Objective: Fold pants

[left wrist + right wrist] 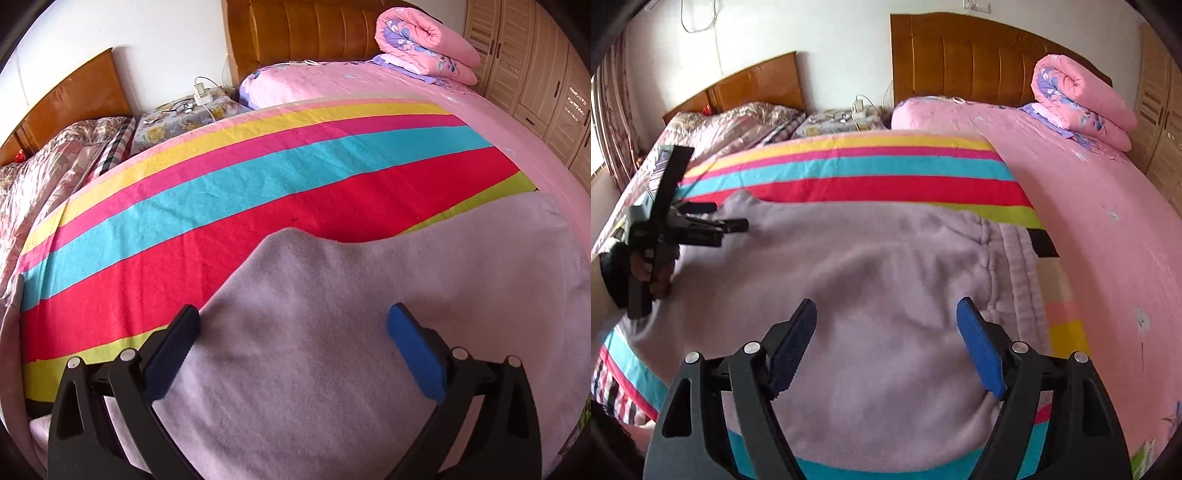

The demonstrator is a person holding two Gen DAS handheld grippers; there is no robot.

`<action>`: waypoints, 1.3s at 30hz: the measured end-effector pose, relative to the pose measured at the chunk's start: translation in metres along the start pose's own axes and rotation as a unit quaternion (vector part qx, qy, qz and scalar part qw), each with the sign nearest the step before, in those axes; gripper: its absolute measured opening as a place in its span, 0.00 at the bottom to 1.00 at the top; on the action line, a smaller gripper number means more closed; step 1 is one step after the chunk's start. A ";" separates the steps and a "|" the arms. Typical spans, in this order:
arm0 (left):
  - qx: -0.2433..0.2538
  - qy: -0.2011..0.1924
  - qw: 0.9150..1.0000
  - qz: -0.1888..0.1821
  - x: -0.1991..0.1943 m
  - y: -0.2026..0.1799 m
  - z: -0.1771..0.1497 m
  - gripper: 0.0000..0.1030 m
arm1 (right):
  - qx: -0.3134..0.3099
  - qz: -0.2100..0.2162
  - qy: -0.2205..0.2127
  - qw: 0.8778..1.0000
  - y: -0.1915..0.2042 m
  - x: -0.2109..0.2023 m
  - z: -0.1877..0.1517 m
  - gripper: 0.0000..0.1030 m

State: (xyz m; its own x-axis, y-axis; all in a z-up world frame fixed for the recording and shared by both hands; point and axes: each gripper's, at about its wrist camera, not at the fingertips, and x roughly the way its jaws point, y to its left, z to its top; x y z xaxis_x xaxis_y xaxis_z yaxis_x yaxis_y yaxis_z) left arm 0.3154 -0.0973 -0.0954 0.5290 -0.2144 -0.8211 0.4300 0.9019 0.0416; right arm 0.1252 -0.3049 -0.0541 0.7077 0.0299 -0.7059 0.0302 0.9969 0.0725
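Pale lilac pants (868,266) lie spread on a striped blanket (886,166), their ribbed waistband (1015,266) toward the right. My right gripper (886,305) hovers open over the seat area, blue pads wide apart and nothing pinched between them. In the left wrist view the same pants (332,295) fill the lower half, with a raised fold at their far edge. My left gripper (293,312) stands open above the cloth without gripping it. The right wrist view also shows the left gripper (724,216), held by a hand, at the pants' far left end.
The striped blanket (221,192) covers a pink-sheeted bed (1089,221). A rolled pink quilt (1082,107) sits by the wooden headboard. A cluttered nightstand (184,118) and a second bed (55,166) lie to the left, and a wardrobe (535,74) to the right.
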 end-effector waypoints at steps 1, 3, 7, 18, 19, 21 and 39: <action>-0.007 -0.006 1.000 -0.001 -0.009 0.004 -0.002 0.99 | 0.000 0.015 -0.007 1.000 0.009 -0.001 0.004 0.74; -0.017 -0.025 1.000 -0.004 -0.034 0.016 -0.006 0.99 | 0.005 0.053 -0.004 0.999 0.030 0.003 0.009 0.77; -0.035 -0.065 0.996 0.043 -0.084 0.068 -0.017 0.99 | -0.036 0.081 0.002 0.996 0.085 0.010 0.021 0.79; -0.159 0.120 0.973 0.116 -0.060 0.279 -0.035 0.63 | -0.088 0.162 0.032 0.982 0.191 0.030 0.015 0.83; -0.158 0.133 0.972 0.111 -0.053 0.283 -0.036 0.60 | -0.092 0.163 0.037 0.982 0.195 0.032 0.013 0.83; -0.151 0.156 0.970 0.111 -0.037 0.284 -0.039 0.31 | -0.098 0.165 0.042 0.981 0.199 0.032 0.012 0.83; -0.447 -0.101 0.885 0.083 -0.251 0.384 -0.332 0.23 | -0.179 0.228 0.073 0.954 0.297 0.072 0.022 0.83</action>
State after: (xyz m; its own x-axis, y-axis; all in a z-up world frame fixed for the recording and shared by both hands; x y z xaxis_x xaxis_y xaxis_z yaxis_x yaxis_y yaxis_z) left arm 0.1047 0.4272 -0.0626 0.6895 -0.0324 -0.7235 -0.3681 0.8447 -0.3886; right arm 0.2009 -0.0087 -0.0675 0.4829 0.4505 -0.7509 -0.5195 0.8377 0.1686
